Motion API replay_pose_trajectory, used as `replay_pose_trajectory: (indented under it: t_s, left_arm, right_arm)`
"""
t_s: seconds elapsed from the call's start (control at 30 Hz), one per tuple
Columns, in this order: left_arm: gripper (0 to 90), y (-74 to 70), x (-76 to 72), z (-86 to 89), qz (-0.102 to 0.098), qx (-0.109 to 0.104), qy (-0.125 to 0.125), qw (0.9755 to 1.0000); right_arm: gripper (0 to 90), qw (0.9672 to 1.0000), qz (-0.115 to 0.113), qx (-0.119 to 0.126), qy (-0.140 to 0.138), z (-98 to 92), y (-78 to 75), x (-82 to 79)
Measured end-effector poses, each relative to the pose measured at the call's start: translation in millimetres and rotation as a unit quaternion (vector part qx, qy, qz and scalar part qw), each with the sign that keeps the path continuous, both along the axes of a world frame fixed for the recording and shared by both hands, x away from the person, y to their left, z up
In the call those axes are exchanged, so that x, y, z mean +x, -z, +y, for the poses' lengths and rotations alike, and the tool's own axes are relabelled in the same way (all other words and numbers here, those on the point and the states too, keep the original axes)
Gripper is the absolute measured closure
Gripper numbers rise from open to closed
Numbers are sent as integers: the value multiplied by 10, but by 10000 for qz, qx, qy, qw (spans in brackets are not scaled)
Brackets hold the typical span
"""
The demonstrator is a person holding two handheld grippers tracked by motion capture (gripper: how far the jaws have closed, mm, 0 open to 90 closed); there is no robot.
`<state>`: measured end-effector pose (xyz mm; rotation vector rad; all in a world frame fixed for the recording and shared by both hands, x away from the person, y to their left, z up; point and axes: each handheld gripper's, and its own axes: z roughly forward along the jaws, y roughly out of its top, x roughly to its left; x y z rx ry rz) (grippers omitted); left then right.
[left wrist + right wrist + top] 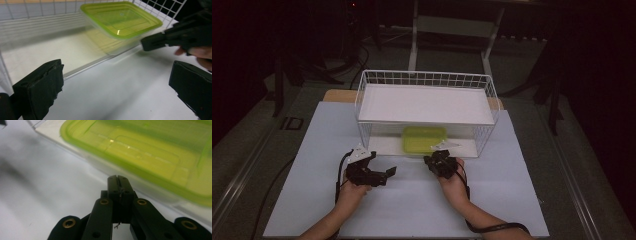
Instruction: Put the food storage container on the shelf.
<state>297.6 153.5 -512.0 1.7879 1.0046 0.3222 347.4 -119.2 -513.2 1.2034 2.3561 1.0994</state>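
Observation:
A clear plastic container with a lime-green lid (424,139) sits on the bottom level of a white wire basket (427,78), at its open front edge. My left gripper (382,164) rests on the white board to the container's front left. In the left gripper view its jaws (116,82) stand wide open with nothing between them, and the container (120,20) lies ahead. My right gripper (431,161) is just in front of the container; its jaws (118,181) are shut with nothing in them, close to the container's near wall (150,150). The left gripper view shows the right gripper's tip (150,43) beside the container.
The basket has a white shelf panel (427,104) across its top, roofing the space over the container. It stands on a white board (412,210) on the table. Dark floor, cables and a frame's legs (414,35) lie beyond.

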Motion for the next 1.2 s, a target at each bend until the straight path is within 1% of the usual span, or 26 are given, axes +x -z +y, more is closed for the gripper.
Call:
replay_pose_trajectory:
  t_s: [0.07, 0.13, 0.17, 0.2, 0.4, 0.5, 0.53, 0.63, 0.7, 0.77, 0.8, 0.83, 0.97, 1.03, 1.07, 1.13, 1.2]
  left_arm:
    - [2, -2, -10, -12, -81, 12, 30, 10000]
    - [2, -4, -13, -19, -100, 25, 51, 9999]
    - [2, -1, -18, -29, -122, -38, 90, 9999]
    - [2, 1, -18, -35, -96, -35, 94, 9999]
    - [2, 10, -23, -51, -91, -60, 115, 9999]
    - [2, 11, -25, -54, -98, -55, 120, 9999]
    - [2, 11, -25, -54, -98, -55, 120, 9999]
    - [2, 28, -29, -57, -93, -7, 140, 9999]
    - [2, 33, -32, -55, -78, -20, 161, 9998]
    - [2, 33, -33, -54, -66, -33, 174, 9998]
    - [2, 34, -34, -55, -68, -53, 177, 9998]
    - [2, 36, -34, -54, -69, -47, 180, 9998]
    - [2, 50, -32, -61, -40, -18, 205, 9998]
    - [2, 53, -35, -64, -38, -16, 211, 9998]
    - [2, 52, -35, -65, -34, -7, 218, 9998]
    - [2, 50, -36, -66, -37, -30, 212, 9998]
    - [2, 47, -39, -64, -60, -22, 207, 9998]
  right_arm:
    - [899, 10000, -17, 6, 25, 19, 6, 42]
    - [899, 10000, -22, 14, 49, 26, 10, 66]
    - [898, 10000, -33, 15, 78, 30, 15, 89]
    - [898, 9999, -46, 41, 116, 43, 22, 144]
    - [898, 9998, -59, 42, 196, 78, 11, 273]
    - [898, 9996, -105, 59, 260, 93, 8, 332]
    - [898, 9996, -105, 59, 260, 93, 8, 332]
    - [898, 9994, -214, -14, 276, 120, 9, 409]
    - [898, 9992, -198, 16, 343, 124, 9, 454]
    - [898, 9991, -131, 43, 410, 129, 0, 479]
    - [897, 9990, -197, 37, 406, 122, -4, 502]
    - [897, 9990, -171, 62, 399, 120, -10, 518]
    - [898, 9989, -152, 68, 431, 118, -13, 561]
    - [896, 9989, -181, 37, 421, 131, -3, 555]
    - [894, 9990, -189, 55, 404, 134, -1, 551]
    - [887, 9991, -134, 105, 397, 134, 0, 534]
    - [876, 9991, -169, 88, 366, 142, -5, 501]
